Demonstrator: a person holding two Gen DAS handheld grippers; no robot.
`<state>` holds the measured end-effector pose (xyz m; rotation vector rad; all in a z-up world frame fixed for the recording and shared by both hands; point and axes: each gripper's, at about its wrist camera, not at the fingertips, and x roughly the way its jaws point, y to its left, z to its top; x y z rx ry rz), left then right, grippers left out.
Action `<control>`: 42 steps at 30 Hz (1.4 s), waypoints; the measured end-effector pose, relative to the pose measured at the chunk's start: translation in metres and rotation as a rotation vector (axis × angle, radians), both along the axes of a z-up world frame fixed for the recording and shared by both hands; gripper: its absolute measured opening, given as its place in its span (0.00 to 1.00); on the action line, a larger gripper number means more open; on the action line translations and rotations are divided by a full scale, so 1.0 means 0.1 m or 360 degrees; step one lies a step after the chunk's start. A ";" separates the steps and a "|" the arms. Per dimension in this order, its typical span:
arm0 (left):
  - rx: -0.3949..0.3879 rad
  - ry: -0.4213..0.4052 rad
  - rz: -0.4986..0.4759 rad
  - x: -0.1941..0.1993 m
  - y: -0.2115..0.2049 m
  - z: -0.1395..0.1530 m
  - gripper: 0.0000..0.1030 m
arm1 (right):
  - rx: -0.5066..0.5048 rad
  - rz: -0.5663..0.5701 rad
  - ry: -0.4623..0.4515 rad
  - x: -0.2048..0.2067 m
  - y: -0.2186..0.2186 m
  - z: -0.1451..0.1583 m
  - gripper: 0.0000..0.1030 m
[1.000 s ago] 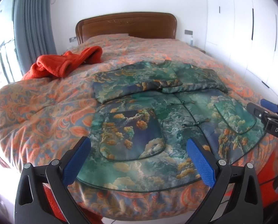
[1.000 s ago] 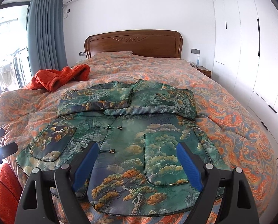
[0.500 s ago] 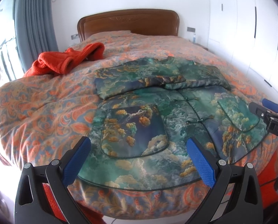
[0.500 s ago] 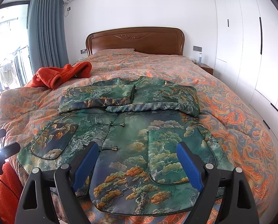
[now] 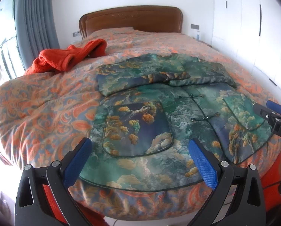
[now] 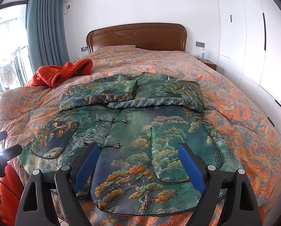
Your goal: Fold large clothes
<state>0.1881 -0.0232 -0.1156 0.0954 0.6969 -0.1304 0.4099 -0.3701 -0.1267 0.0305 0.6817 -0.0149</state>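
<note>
Blue-padded left gripper point(image 5: 140, 162) and right gripper point(image 6: 139, 166): both hovering with jaws spread wide, gripping nothing, over the near hem. Green brocade jacket point(image 6: 133, 131): lying front-up at the foot of the bed point(image 6: 244, 113), fastened down the middle, both sleeves already lying crosswise over the chest. Step judged in hand: preparing the bottom-to-collar fold. Next move is calling for both grippers pinching the hem corners evenly. Orange fleece garment point(image 6: 63, 73): lying beyond, near the curtain point(image 6: 46, 30), awaiting its turn.
</note>
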 end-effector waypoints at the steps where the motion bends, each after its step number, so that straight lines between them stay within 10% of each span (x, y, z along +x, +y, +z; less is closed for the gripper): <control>1: 0.0000 0.0003 0.0000 0.01 0.00 0.00 0.99 | 0.0002 0.0002 0.0003 0.00 0.00 -0.01 0.85; 42: -0.0100 0.0097 0.0054 0.12 0.37 -0.01 0.99 | 0.0009 -0.0010 -0.0004 0.01 -0.10 0.04 0.85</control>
